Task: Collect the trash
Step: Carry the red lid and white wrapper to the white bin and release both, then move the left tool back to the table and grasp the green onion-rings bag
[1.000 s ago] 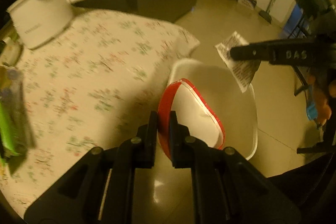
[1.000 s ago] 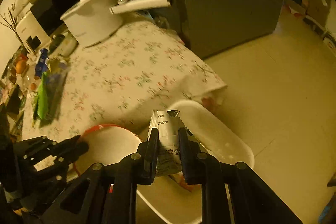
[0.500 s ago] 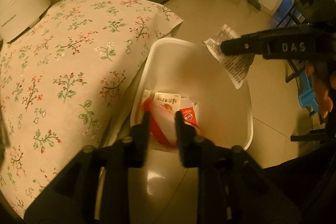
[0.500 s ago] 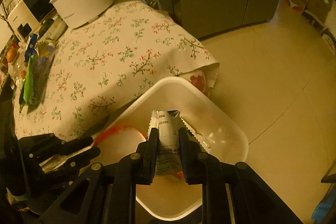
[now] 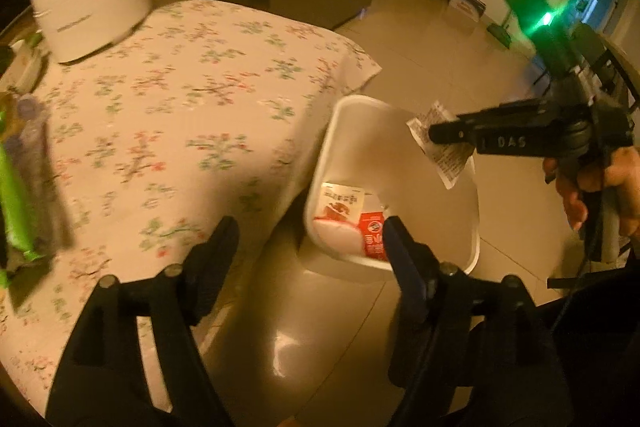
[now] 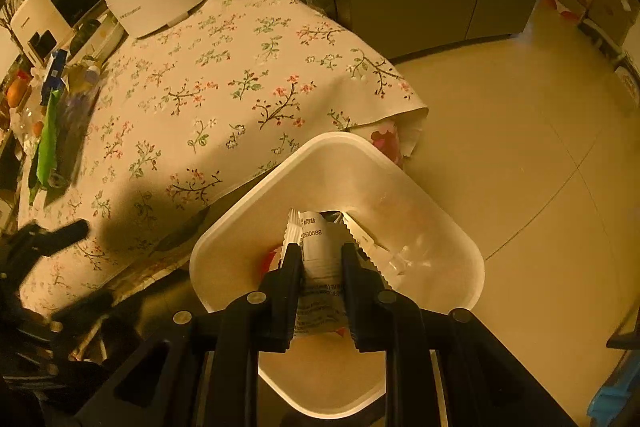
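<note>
Starting at nine o'clock in the left wrist view, a green packet [image 5: 14,199] lies on the floral tablecloth [image 5: 172,115], blurred; at eleven o'clock a white pot [image 5: 90,15] with a long handle stands on the same cloth; in the right wrist view the pot [image 6: 160,1] sits at eleven o'clock and the cloth [image 6: 224,95] fills the upper left.

Left gripper [image 5: 308,239] — jaws opening, set wide apart, nothing between the pads; it hangs over the floor [image 5: 304,327] beside the table edge, the right finger overlapping the near rim of the white bin [image 5: 352,107]; in the right wrist view this gripper [image 6: 76,263] shows at eight o'clock, dark and indistinct.

The bin stands on the floor just beside the hanging cloth, at four o'clock from the table's corner; inside it lie a red-rimmed white lid [image 5: 340,231] and printed red-and-white packets [image 5: 342,201], all resting at the bottom near the left wall.

Right gripper [image 6: 320,259] — closed onto a white printed sachet [image 6: 318,251], pads pressing both its sides, the serrated top edge standing up above the fingertips; it is held over the bin's [image 6: 340,143] open mouth, clear of the bottom; in the left wrist view the same gripper [image 5: 434,135] enters from three o'clock with the sachet [image 5: 444,155] hanging above the bin's far rim; a hand [image 5: 600,187] grips its handle at the frame's right edge.
</note>
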A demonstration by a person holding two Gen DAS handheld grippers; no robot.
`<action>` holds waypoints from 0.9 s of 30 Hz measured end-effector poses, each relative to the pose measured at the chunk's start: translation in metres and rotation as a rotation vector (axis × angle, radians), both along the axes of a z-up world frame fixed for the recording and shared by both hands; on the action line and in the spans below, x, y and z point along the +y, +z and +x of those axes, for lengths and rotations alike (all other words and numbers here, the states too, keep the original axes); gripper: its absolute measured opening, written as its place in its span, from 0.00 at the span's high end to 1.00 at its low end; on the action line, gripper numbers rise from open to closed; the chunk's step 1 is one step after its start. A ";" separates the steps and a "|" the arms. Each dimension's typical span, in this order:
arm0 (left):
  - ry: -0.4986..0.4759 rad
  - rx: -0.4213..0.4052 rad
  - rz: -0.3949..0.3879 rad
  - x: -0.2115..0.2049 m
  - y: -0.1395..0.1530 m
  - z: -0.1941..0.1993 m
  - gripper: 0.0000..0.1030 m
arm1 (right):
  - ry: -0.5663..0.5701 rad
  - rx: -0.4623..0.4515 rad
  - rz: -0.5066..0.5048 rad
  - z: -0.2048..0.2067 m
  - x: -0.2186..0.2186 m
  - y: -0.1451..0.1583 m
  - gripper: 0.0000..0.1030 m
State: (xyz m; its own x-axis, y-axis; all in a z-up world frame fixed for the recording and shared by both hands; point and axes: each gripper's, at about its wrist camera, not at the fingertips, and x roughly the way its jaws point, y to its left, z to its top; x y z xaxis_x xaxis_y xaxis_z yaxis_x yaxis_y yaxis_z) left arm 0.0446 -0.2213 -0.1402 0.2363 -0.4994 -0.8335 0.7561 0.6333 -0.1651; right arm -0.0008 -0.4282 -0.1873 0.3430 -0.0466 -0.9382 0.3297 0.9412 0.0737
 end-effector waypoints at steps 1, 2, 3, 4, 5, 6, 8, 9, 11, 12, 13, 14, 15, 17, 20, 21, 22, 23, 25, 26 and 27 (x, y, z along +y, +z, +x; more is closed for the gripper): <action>0.011 -0.006 0.002 0.006 0.003 0.002 0.24 | 0.004 0.002 0.007 0.002 0.002 -0.001 0.72; 0.022 -0.013 0.004 0.013 0.006 0.003 0.21 | 0.004 0.003 0.011 0.003 0.003 -0.002 0.69; 0.031 -0.016 0.007 0.017 0.007 0.006 0.19 | 0.003 0.005 0.014 0.004 0.005 -0.002 0.62; 0.045 -0.019 0.011 0.024 0.009 0.008 0.18 | 0.002 0.009 0.013 0.006 0.007 -0.002 0.51; 0.059 -0.020 0.014 0.031 0.010 0.011 0.18 | 0.000 0.010 0.009 0.008 0.008 -0.002 0.45; 0.069 -0.019 0.016 0.036 0.011 0.013 0.18 | -0.002 0.009 0.003 0.009 0.011 -0.001 0.37; 0.092 -0.019 0.020 0.046 0.012 0.018 0.16 | -0.003 -0.006 0.000 0.013 0.015 0.003 0.35; 0.106 -0.021 0.025 0.052 0.013 0.020 0.16 | -0.003 -0.015 0.002 0.014 0.018 0.006 0.35; 0.130 -0.029 0.030 0.064 0.016 0.024 0.14 | 0.001 -0.034 0.000 0.018 0.024 0.012 0.33; 0.137 -0.033 0.029 0.067 0.017 0.025 0.14 | 0.011 -0.049 -0.005 0.021 0.029 0.018 0.31; 0.146 -0.038 0.026 0.073 0.020 0.027 0.12 | 0.018 -0.065 -0.011 0.023 0.034 0.023 0.30; 0.156 -0.045 0.024 0.078 0.023 0.028 0.09 | 0.025 -0.081 -0.013 0.025 0.037 0.027 0.29; 0.167 -0.053 0.020 0.084 0.026 0.029 0.07 | 0.036 -0.109 -0.011 0.027 0.043 0.035 0.28; 0.190 -0.071 0.010 0.094 0.033 0.032 0.03 | 0.047 -0.152 -0.011 0.031 0.053 0.046 0.24; 0.225 -0.106 -0.002 0.109 0.042 0.038 0.00 | 0.066 -0.228 -0.024 0.035 0.071 0.063 0.21; 0.244 -0.119 -0.003 0.115 0.045 0.040 0.00 | 0.075 -0.254 -0.031 0.037 0.076 0.067 0.21; 0.258 -0.128 -0.007 0.120 0.047 0.042 0.00 | 0.097 -0.295 -0.045 0.038 0.085 0.073 0.20; 0.283 -0.140 -0.013 0.127 0.050 0.045 0.00 | 0.117 -0.312 -0.060 0.041 0.092 0.076 0.19; 0.322 -0.157 -0.017 0.139 0.052 0.050 0.00 | 0.163 -0.329 -0.092 0.047 0.109 0.081 0.17; 0.345 -0.170 -0.018 0.147 0.054 0.053 0.00 | 0.175 -0.329 -0.094 0.049 0.115 0.081 0.17; 0.359 -0.180 -0.020 0.152 0.054 0.055 0.00 | 0.185 -0.330 -0.087 0.052 0.120 0.082 0.17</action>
